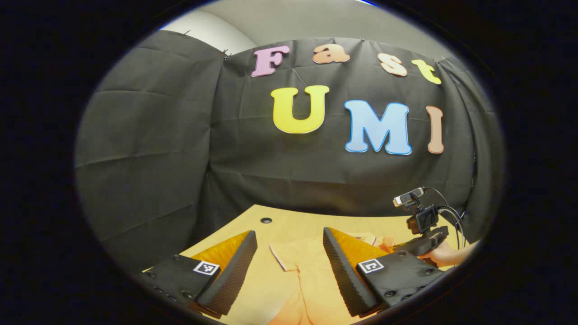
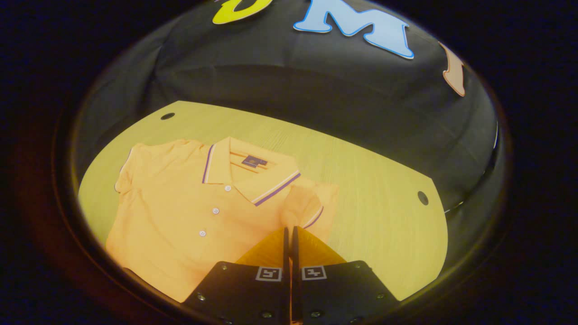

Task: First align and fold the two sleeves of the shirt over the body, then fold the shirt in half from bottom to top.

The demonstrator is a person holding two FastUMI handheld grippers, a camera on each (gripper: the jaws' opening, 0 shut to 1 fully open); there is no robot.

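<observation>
An orange polo shirt (image 2: 189, 216) lies face up on the wooden table (image 2: 379, 198), collar (image 2: 250, 169) toward the far wall. My right gripper (image 2: 289, 231) is shut, its tips on the shirt's right sleeve (image 2: 309, 203), which is drawn in over the body's edge. The other sleeve (image 2: 131, 167) lies flat and spread out. In the left gripper view, my left gripper (image 1: 289, 246) hangs open just above that flat sleeve (image 1: 293, 262), nothing between its fingers. Farther right there, a hand holds the right gripper (image 1: 422, 239) beside bunched orange cloth (image 1: 384, 244).
The black cloth wall (image 1: 180, 158) closes off the table's far side and left. Round holes mark the table top at the far left (image 2: 167, 116) and at the right (image 2: 422, 197). Bare wood lies to the right of the shirt.
</observation>
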